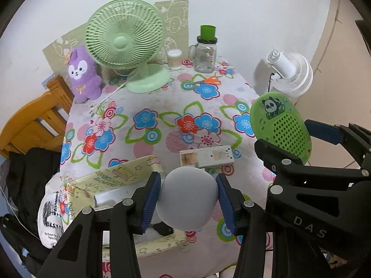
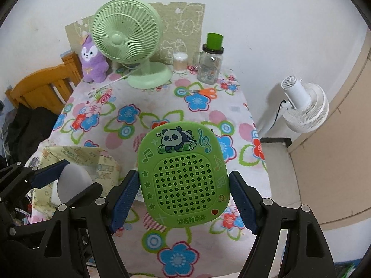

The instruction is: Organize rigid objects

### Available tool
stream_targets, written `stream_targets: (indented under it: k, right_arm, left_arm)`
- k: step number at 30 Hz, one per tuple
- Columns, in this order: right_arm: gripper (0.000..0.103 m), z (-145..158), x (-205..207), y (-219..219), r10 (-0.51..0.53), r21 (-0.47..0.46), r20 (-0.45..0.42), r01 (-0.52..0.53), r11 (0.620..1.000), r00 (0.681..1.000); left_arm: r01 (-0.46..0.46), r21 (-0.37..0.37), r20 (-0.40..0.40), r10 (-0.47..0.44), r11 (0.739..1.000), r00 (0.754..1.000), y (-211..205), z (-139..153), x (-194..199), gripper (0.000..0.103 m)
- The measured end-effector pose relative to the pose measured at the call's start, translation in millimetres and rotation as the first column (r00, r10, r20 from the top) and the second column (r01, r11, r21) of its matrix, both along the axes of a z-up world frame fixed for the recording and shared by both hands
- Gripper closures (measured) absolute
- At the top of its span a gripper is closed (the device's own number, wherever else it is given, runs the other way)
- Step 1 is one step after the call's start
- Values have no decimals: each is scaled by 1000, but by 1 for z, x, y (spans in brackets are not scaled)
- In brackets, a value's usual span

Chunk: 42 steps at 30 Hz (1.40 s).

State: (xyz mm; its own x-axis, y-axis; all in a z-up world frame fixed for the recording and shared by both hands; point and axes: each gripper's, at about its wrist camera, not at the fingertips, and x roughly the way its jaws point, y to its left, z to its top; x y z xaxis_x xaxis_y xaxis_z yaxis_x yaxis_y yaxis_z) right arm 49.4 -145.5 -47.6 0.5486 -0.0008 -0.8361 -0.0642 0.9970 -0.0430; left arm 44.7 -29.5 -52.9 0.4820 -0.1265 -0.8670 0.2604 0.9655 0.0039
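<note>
1. The left gripper is closed on a pale grey ball, its blue pads pressing the ball's two sides, held above the near edge of the table and over a yellow patterned box.
2. The right gripper clamps a green panda case by its two long sides, face toward the camera, raised above the near right part of the table; in the left wrist view the same case hangs at the table's right edge.
3. The middle of the flowered tablecloth lies bare between the grippers and the far row of things.
4. The right table edge drops toward a white fan standing off the table by the wall; the left edge borders a wooden chair draped with dark clothing.
5. Along the far edge stand a purple plush, a green desk fan, a small clear tub of pale contents and a glass mug jar topped with a green cup.
6. Orange-handled scissors lie flat just before the jar.
7. A white rectangular device lies flat beyond the ball, near the box's far corner.
8. The box is open at the top; a grey lining shows, its contents mostly hidden by the gripper.
</note>
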Motion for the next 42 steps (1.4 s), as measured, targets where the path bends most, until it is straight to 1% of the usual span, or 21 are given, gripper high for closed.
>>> stream_targets:
  k: [6, 12, 23, 30, 35, 39, 42]
  right_arm:
    - [23, -3, -1, 28, 17, 0, -4, -17, 1000, 1000]
    - [23, -11, 0, 56, 35, 0, -23, -35, 999, 999]
    - [23, -31, 8, 96, 56, -1, -83, -57, 998, 995]
    - [23, -44, 16, 119, 88, -12, -120, -90, 996, 989]
    - [23, -52, 21, 137, 126, -12, -144, -129, 992, 982]
    - [23, -64, 26, 148, 144, -13, -174, -148, 989, 974]
    - [23, -73, 30, 154, 151, -13, -194, -156, 988, 969]
  left_arm:
    - [-16, -5, -5, 16, 1000, 1000, 27, -3, -2, 53]
    - [-26, 3, -24, 26, 1000, 999, 53, -12, -1, 52]
    - [-19, 17, -70, 20, 1000, 997, 86, -35, 4, 52]
    - [-20, 20, -115, 22, 1000, 993, 101, -52, 10, 52]
    - [-13, 37, -153, 18, 999, 988, 108, -67, 13, 52]
    - [-4, 38, -191, 11, 999, 982, 112, -79, 14, 52]
    - [-3, 24, -220, 8, 1000, 975, 116, -86, 15, 52]
